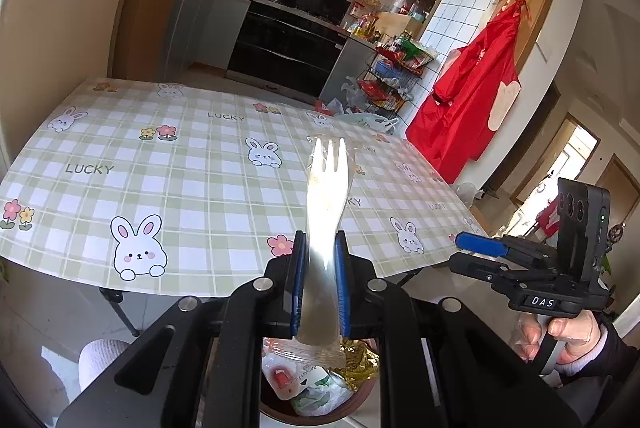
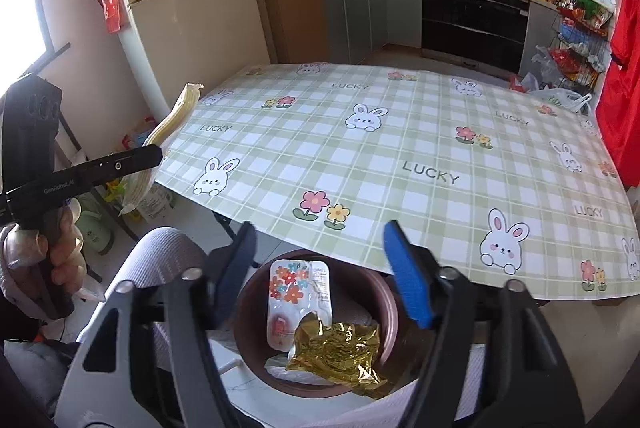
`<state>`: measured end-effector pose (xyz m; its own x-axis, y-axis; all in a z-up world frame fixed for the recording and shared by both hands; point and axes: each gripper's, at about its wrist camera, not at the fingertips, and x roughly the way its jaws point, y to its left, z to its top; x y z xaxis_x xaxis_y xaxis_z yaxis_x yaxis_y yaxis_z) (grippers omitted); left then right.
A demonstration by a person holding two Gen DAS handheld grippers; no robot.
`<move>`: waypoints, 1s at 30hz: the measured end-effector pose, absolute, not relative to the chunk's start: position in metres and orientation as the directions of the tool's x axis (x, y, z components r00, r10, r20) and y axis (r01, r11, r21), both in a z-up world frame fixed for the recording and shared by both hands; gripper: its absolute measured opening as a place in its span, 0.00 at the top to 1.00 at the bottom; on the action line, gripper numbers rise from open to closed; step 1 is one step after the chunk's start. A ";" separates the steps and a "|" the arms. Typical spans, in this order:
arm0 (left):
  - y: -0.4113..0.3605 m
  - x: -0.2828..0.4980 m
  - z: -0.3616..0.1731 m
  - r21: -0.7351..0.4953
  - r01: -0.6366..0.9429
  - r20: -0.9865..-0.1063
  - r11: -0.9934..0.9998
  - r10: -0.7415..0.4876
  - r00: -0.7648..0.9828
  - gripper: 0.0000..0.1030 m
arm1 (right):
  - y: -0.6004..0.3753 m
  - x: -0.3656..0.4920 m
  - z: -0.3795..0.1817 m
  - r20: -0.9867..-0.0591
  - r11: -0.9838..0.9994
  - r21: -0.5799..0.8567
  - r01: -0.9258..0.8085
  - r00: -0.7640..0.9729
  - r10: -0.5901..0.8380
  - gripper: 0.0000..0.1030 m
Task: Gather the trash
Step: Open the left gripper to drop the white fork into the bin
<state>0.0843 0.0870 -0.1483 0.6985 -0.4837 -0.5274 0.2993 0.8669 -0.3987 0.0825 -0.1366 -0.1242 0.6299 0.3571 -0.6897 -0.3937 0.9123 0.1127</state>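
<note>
left tool [image 1: 320, 280]: pinching wrapped plastic fork [image 1: 326, 188] above brown bin [image 2: 384, 312], ready for dropping | right tool [image 2: 320, 276]: spread above bin, gold foil wrapper [image 2: 340, 352] lies inside

A table [image 2: 400, 156] is covered by a green checked cloth printed with rabbits, flowers and "LUCKY"; toward 12 o'clock its surface is seen bare.

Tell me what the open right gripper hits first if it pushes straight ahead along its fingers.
Probably the crumpled gold foil wrapper in the brown round bin, directly ahead of the right gripper; depth is uncertain.
</note>
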 end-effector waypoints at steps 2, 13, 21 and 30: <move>0.085 0.083 -0.149 -0.399 0.304 -0.529 0.865 -0.488 0.694 0.86 | -0.140 0.080 -0.118 -0.669 0.923 0.090 -0.373 0.665 0.334 0.08; 0.064 0.076 -0.158 -0.429 0.354 -0.557 0.831 -0.552 0.621 0.86 | -0.164 0.074 -0.104 -0.597 0.966 0.093 -0.241 0.763 0.248 0.06; 0.039 0.077 -0.166 -0.431 0.395 -0.588 0.811 -0.585 0.558 0.86 | -0.169 0.072 -0.107 -0.598 0.972 0.089 -0.218 0.769 0.227 0.06; 0.021 0.079 -0.169 -0.406 0.414 -0.596 0.815 -0.579 0.556 0.31 | -0.178 0.076 -0.115 -0.612 0.976 0.119 -0.185 0.760 0.219 0.06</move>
